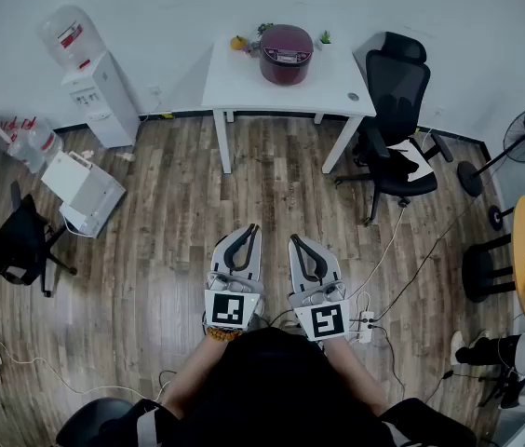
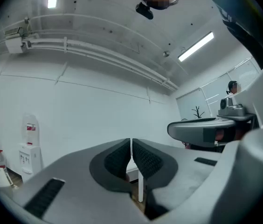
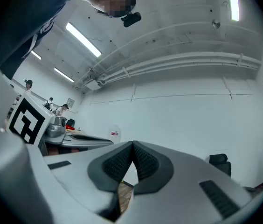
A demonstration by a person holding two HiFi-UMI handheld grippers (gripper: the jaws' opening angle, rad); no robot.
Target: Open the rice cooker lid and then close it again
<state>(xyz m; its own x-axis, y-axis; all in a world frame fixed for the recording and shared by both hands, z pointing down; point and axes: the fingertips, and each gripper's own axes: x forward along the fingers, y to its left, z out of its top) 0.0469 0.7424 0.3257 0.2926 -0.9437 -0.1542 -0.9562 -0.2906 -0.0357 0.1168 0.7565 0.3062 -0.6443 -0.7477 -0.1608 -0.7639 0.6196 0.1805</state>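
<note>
1. Step in hand looks like the approach, with no opening begun. The round maroon rice cooker (image 1: 286, 52), lid down, sits on the white rectangular table (image 1: 244, 89) by the far wall, well apart from both grippers.
2. Left gripper (image 1: 249, 232): jaws clenched together, nothing between them. Right gripper (image 1: 296, 242): same, clenched and empty.
3. Next move probably calls for crossing the wooden plank floor (image 1: 272, 194) to the table, then bringing a gripper to the lid's front catch.
</note>
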